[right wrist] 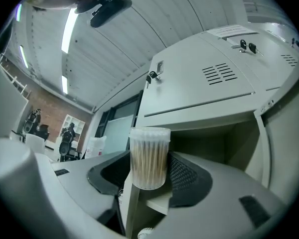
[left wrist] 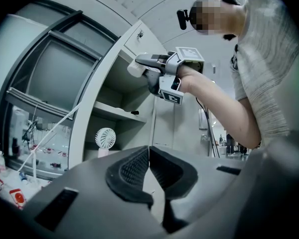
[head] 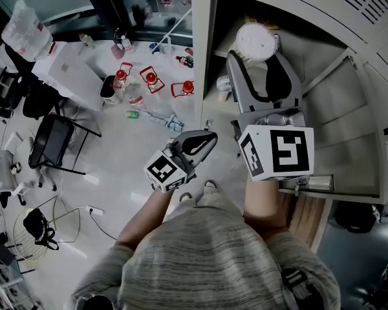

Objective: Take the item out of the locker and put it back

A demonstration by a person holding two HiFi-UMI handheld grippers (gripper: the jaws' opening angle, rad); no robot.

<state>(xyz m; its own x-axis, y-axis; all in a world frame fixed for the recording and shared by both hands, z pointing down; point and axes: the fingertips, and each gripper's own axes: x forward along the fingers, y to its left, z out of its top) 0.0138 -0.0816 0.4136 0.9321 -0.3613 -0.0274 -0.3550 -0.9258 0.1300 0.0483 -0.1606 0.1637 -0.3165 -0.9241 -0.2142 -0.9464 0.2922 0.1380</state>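
At the mouth of the open locker (head: 353, 125), we're holding the clear tub of thin sticks (right wrist: 149, 158) upright, with our right gripper (head: 259, 58) clamping it from both sides. Just left of the locker, our left gripper (left wrist: 149, 166) is hanging lower, jaws pressed together on nothing.

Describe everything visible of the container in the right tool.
The container is a clear plastic cylinder with a lid, packed with thin tan sticks standing on end, paler at the tips. It stands upright, pinched between the jaws of the right tool, in front of the open locker. Nothing else touches it.
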